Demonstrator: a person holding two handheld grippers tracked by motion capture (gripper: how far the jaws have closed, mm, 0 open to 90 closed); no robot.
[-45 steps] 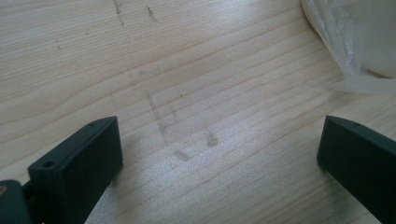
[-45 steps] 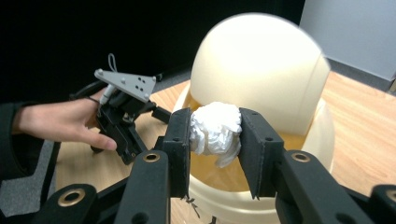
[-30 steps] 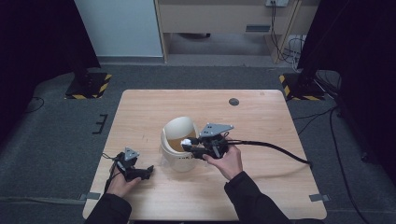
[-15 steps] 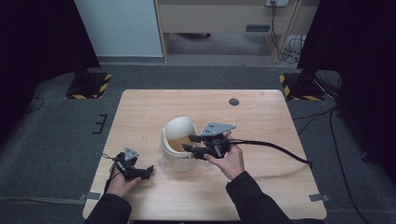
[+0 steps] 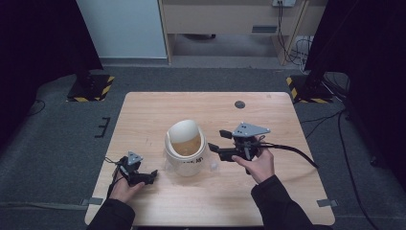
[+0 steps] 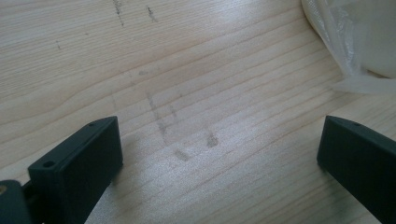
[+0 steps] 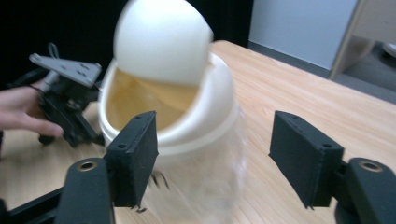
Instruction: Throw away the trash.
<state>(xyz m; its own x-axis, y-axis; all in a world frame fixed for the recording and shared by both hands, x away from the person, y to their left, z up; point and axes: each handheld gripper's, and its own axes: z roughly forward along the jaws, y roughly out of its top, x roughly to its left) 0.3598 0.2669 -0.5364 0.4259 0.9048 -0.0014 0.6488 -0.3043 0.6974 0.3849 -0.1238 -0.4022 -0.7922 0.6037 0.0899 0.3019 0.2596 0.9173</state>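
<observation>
A lidded bin stands near the middle of the bench, slightly toward the near side. The left gripper rests on the bench at the bin's near left. The right gripper is just right of the bin.

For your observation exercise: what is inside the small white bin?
The bin, lid tipped open, shows a yellowish inner wall. Its bottom is hidden by the rim.
</observation>
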